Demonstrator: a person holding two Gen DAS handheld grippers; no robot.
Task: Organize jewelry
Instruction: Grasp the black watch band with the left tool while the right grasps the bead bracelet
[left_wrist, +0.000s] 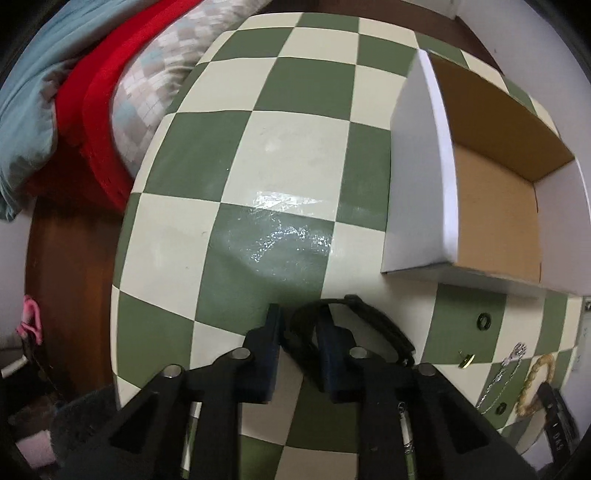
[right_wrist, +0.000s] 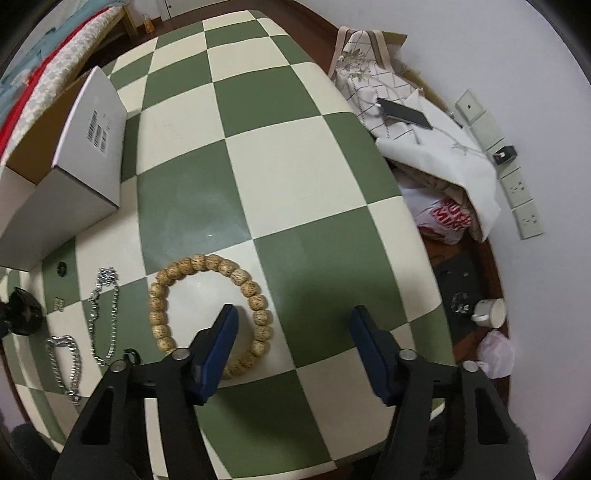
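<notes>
My left claw (left_wrist: 295, 325) is pinched down to a narrow gap at the bottom centre of its view, and a black band (left_wrist: 373, 321), a watch or bracelet strap by the look of it, loops around its right-hand finger, with one stretch of the loop between the two blue pads. I judge the pads are on that strap, though the finger hides the contact itself. The band's long axis runs from the claw tips down toward the lower right of the frame.

My right claw (right_wrist: 291, 314) stands about half open with nothing in it. Its left finger (right_wrist: 218, 347) comes down inside the ring of the wooden bead bracelet (right_wrist: 207, 264), over the ring's right-hand arc; its right finger is outside the ring over bare table. So the beads on that side lie between the two pads, not yet squeezed. This is the relation the next move turns on, I think: closing should catch that arc across its width.

Further out, to the lower left in the right wrist view, lie a silver chain (right_wrist: 105, 314) and a second, heavier chain (right_wrist: 64, 360), with a small dark ring (right_wrist: 62, 268) above them. All are nearer my left claw than my right. The open cardboard box (left_wrist: 495, 206) sits on the green-and-cream checked table (left_wrist: 288, 155), at the right of the left wrist view, just beyond the black band.
</notes>
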